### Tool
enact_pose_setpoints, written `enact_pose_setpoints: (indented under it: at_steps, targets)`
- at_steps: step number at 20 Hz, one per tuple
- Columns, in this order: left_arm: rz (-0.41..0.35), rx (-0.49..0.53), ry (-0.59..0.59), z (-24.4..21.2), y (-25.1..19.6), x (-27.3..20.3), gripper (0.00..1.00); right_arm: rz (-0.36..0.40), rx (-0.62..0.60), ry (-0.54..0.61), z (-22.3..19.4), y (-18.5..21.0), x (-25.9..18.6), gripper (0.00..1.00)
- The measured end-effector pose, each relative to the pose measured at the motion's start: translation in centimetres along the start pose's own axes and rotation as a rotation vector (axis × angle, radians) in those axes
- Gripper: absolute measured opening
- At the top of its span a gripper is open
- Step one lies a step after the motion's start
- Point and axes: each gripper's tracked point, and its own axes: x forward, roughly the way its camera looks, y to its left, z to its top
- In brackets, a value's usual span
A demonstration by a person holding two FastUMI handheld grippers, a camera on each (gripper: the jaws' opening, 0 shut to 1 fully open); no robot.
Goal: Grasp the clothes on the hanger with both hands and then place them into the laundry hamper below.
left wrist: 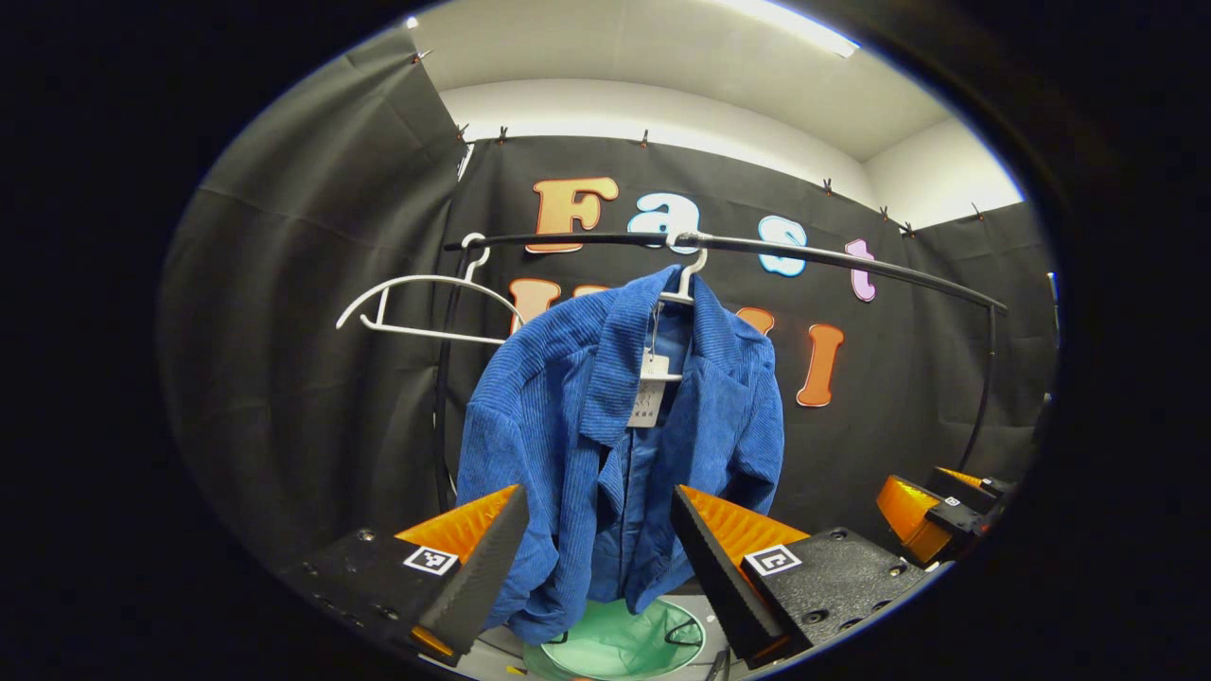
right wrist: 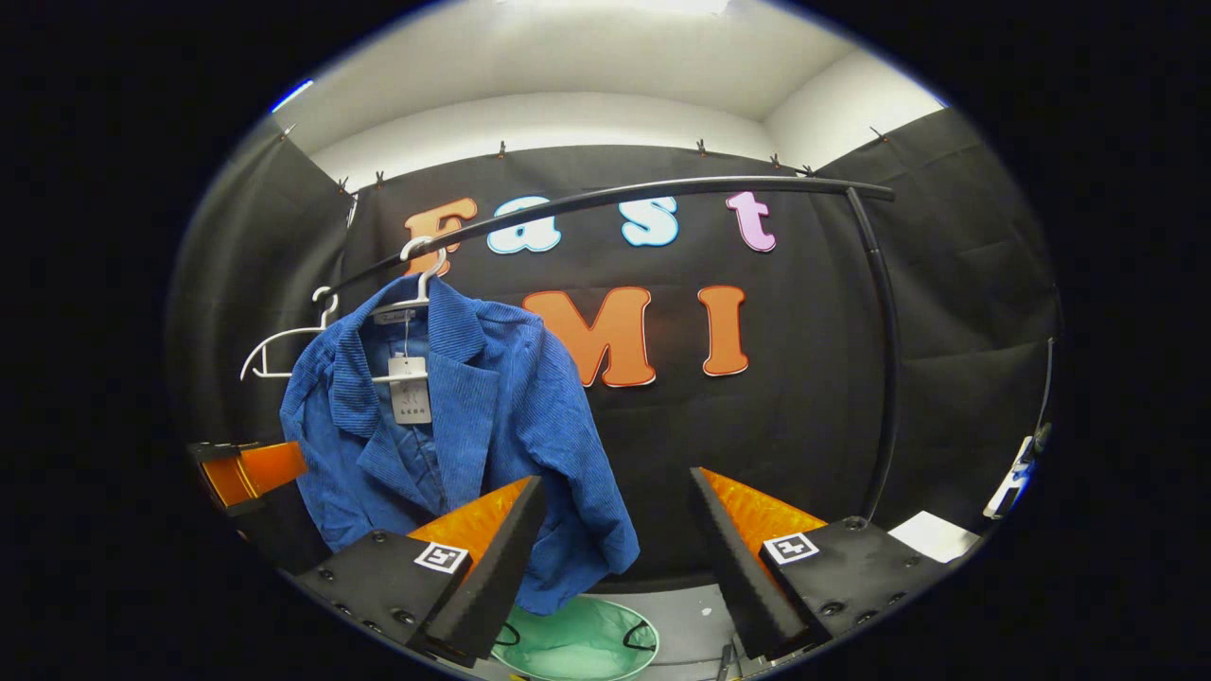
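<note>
One black clothes rail (left wrist: 851, 257) arcs across the upper frame, and the blue corduroy jacket (left wrist: 605, 435) hangs from it on a white hanger (left wrist: 689, 274), dead centre in the left gripper view. Beside it, upper left, an empty white hanger (left wrist: 416, 307). Below, the green laundry hamper (left wrist: 615, 648). Left gripper (left wrist: 598, 558) spread wide, released; right gripper (right wrist: 615, 558) likewise, jacket at its left.

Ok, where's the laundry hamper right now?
The green laundry hamper sits on the floor directly under the blue jacket, at the bottom centre of the left gripper view, and bottom centre-left in the right gripper view.
</note>
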Motion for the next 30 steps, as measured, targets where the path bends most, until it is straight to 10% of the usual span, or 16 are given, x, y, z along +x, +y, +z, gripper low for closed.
enact_pose_setpoints:
  at_steps: [30]
  targets:
    - [0.034, 0.001, 0.015, -0.4, 2.1, 2.5, 0.95, 0.331, -0.013, 0.052, -0.1, 16.1, 12.3, 0.84]
